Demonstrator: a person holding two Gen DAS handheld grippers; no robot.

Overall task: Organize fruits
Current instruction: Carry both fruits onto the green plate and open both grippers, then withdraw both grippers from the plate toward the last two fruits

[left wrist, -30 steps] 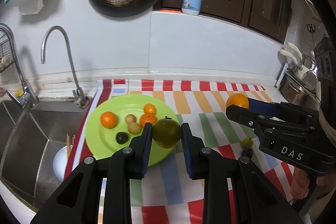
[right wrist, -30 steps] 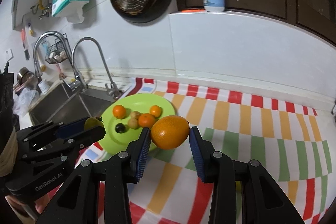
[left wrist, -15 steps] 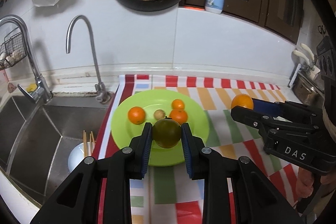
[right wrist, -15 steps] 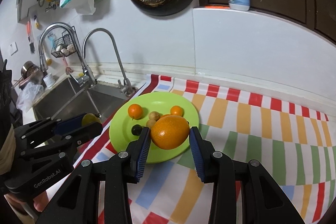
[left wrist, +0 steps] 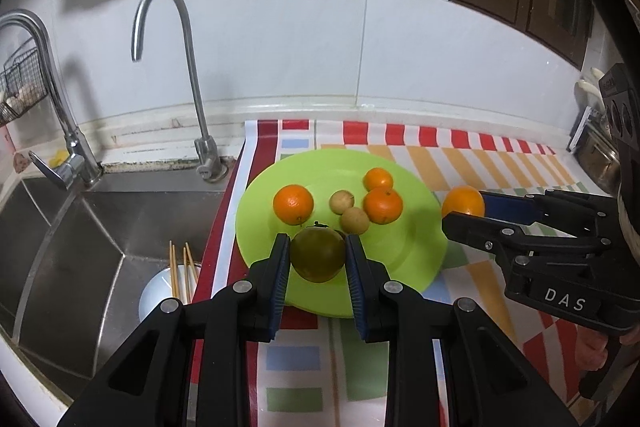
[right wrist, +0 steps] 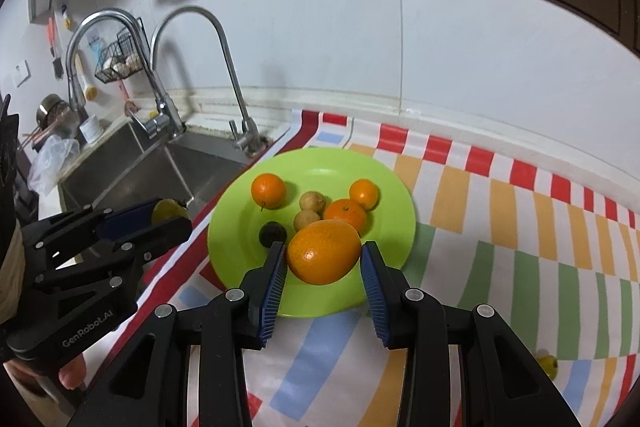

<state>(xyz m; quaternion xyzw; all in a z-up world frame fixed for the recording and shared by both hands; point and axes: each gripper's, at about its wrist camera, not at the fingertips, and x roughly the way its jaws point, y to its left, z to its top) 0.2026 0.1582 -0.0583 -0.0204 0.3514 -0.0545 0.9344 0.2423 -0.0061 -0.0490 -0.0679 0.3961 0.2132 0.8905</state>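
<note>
My left gripper [left wrist: 318, 259] is shut on a dark green round fruit [left wrist: 318, 254] and holds it over the near left part of the green plate [left wrist: 416, 247]. My right gripper [right wrist: 324, 261] is shut on a large orange [right wrist: 324, 257] and holds it over the plate's [right wrist: 384, 183] near side. On the plate lie three small oranges [right wrist: 269, 190], two small tan fruits [right wrist: 307, 219] and a dark fruit [right wrist: 272, 233]. In the left wrist view the right gripper with its orange [left wrist: 463, 202] is at the plate's right edge.
The plate sits on a striped cloth [right wrist: 520, 227] beside a steel sink [left wrist: 80, 227] with two taps [left wrist: 200, 147]. A white bowl with chopsticks [left wrist: 176, 283] is in the sink. A small yellow fruit [right wrist: 547, 367] lies on the cloth at the right.
Both grippers have moved left and closer to the plate, each still holding its fruit. The plate now looks larger and more central in both views.
</note>
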